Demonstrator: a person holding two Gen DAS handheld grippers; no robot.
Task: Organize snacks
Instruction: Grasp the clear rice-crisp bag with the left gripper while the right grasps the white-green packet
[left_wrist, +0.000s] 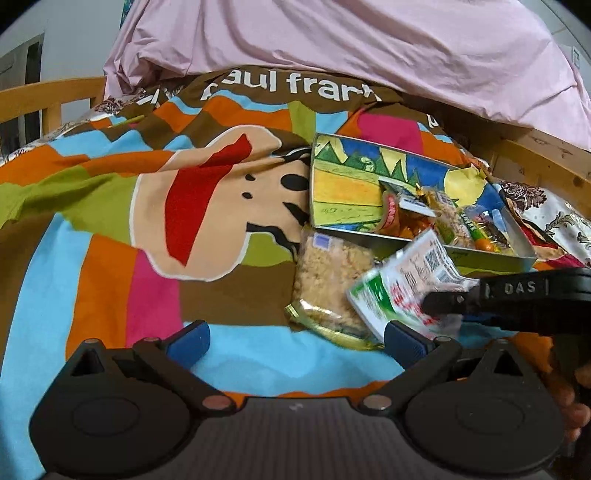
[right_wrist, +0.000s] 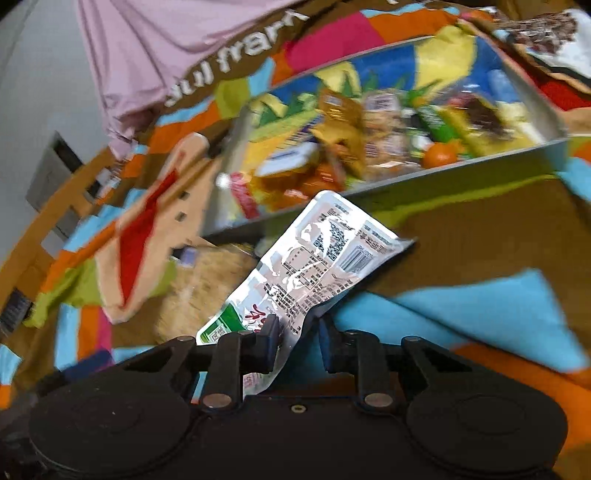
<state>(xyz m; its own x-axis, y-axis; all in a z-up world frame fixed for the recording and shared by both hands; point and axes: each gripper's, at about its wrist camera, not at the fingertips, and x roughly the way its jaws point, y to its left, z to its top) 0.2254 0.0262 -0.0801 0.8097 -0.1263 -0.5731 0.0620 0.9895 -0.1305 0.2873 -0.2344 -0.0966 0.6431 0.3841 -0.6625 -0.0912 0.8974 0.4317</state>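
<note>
Right gripper: I had my right gripper (right_wrist: 295, 341) clamped on the white snack packet (right_wrist: 314, 266), pinching it near its green-and-red end, so the barcode end stuck up and forward, away from me.
Same grip from the other side: in the left wrist view the right gripper (left_wrist: 443, 302) came in from the right edge, and the white snack packet (left_wrist: 402, 284) hung tilted from it, blurred.
Left gripper: I kept my left gripper (left_wrist: 295, 343) spread wide with nothing between its blue pads (left_wrist: 188, 341); it sat low over the blanket (left_wrist: 110, 229), apart from the snacks.
Packet position: it was off the blanket, just in front of the near wall of the snack box (left_wrist: 491, 258), not inside it.
Snack box: an open, shallow box with a bright painted floor (right_wrist: 476, 55); it lay on the blanket, and its right half was heaped with wrapped snacks (left_wrist: 454, 218), an orange piece (right_wrist: 439, 155) among them.
Snack left outside: a clear bag of pale puffed pieces (left_wrist: 328, 284) lay flat on the blanket, touching the box's near-left corner, partly under the held packet in the left view.
Bedding: the blanket showed a cartoon face and white lettering; a pink quilt (left_wrist: 332, 40) was bunched behind the box.
Frame: wooden bed rails (left_wrist: 48, 99) ran along the far edge.
</note>
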